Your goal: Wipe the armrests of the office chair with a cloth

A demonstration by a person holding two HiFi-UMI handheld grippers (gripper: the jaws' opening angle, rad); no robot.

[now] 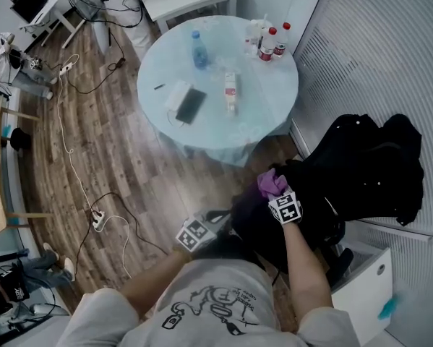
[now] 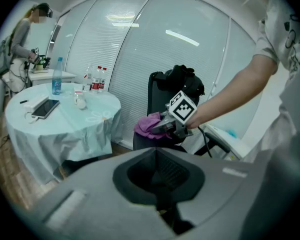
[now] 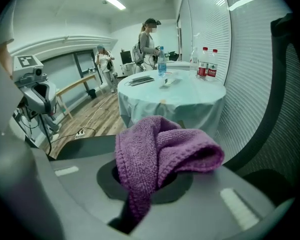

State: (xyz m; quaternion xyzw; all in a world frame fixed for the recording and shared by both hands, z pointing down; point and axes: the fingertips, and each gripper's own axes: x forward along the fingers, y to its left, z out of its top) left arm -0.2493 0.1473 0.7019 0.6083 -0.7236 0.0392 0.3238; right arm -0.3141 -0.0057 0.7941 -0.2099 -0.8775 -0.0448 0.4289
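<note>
The black office chair [image 1: 314, 194] stands by the ribbed wall, with a black jacket [image 1: 375, 161] draped over its back. My right gripper [image 1: 274, 192] is over the chair's near side, shut on a bunched purple cloth [image 1: 272, 182]. In the right gripper view the cloth [image 3: 160, 151] spills out of the jaws above a dark flat part of the chair [image 3: 84, 146]. My left gripper [image 1: 213, 223] hovers left of the chair, its jaws together with nothing in them. The left gripper view shows the chair back [image 2: 157, 86], the cloth [image 2: 148, 124] and the right gripper [image 2: 166, 127].
A round table [image 1: 270, 114] with a pale blue cover stands just beyond the chair, carrying bottles [image 1: 199, 50], a phone and small items. Cables and a power strip [image 1: 98, 219] lie on the wood floor at left. A white cabinet [image 1: 364, 288] is at right. People stand far off.
</note>
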